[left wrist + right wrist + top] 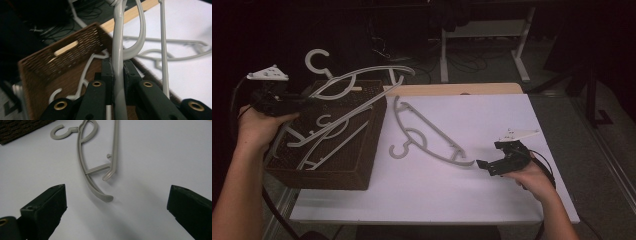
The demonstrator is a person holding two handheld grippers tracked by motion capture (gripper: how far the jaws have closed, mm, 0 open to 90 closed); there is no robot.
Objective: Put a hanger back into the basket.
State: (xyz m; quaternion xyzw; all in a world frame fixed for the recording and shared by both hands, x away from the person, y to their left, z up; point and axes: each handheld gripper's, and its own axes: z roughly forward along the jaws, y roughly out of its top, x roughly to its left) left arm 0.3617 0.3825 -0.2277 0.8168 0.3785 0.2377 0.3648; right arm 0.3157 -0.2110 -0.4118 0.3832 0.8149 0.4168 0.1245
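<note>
Your left gripper is clamped on a grey hanger held above the basket at the desk's left edge. Your right gripper stands wide open and empty, just short of the tip of the hanger on the desk. The lifted hanger could hook the ones left in the basket and drag them out, and closing on that thin tip risks it skidding away.

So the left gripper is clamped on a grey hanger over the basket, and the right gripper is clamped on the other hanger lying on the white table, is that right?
Not quite. The right gripper is open, not clamped: in the right gripper view its jaws stand wide apart with the hanger on the table ahead of them, untouched. The rest holds: the left gripper is shut on a grey hanger over the basket.
</note>
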